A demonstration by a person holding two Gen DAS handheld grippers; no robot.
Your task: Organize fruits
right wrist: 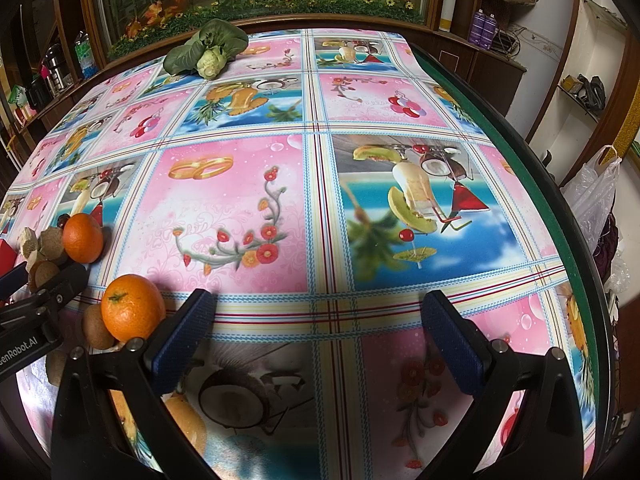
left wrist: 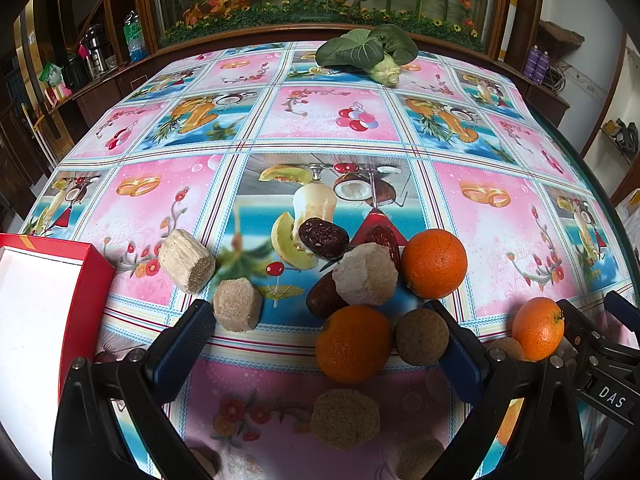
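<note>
Progress: By my reading, the sorting had barely begun. The red box [left wrist: 86,280] showed a bare white inside as far as my left camera reached, and all the fruit I could see lay loose on the tablecloth [left wrist: 500,240].

Left to do: Nearly everything, I judged; each piece had yet to be lifted and placed, presumably into the red box.

Left gripper [left wrist: 324,340]: I held it with its fingers spread wide and nothing between the pads, low over the heap just right of the red box.

Right gripper [right wrist: 316,336]: Also gaping and empty, over bare cloth well right of the red box.

Oranges: Three in the left view, round, with pebbled glossy skin. The nearest orange [left wrist: 354,344] touched the brown ball [left wrist: 422,336]; the far orange [left wrist: 434,264] sat beyond it; the small orange [left wrist: 538,328] lay furthest from the red box, beside my right gripper's frame.

Red dates: The wrinkled date [left wrist: 324,238], dark and shiny, topped the heap; a smoother date [left wrist: 324,296] was wedged under the pale chunk [left wrist: 366,274].

Peeled chunks: Fibrous, cream to tan, cut into faceted stubs, likely sugarcane. The cylinder chunk [left wrist: 186,260] lay closest to the red box, with the hexagonal chunk [left wrist: 237,304] just beside it.

Brown ball: Matte, rough, round; I could not tell which fruit.

Greens: A leafy bok choy [left wrist: 368,54] lay at the table's far edge, well apart from the red box.

Tablecloth: Slick printed plastic in pink and blue squares.
</note>
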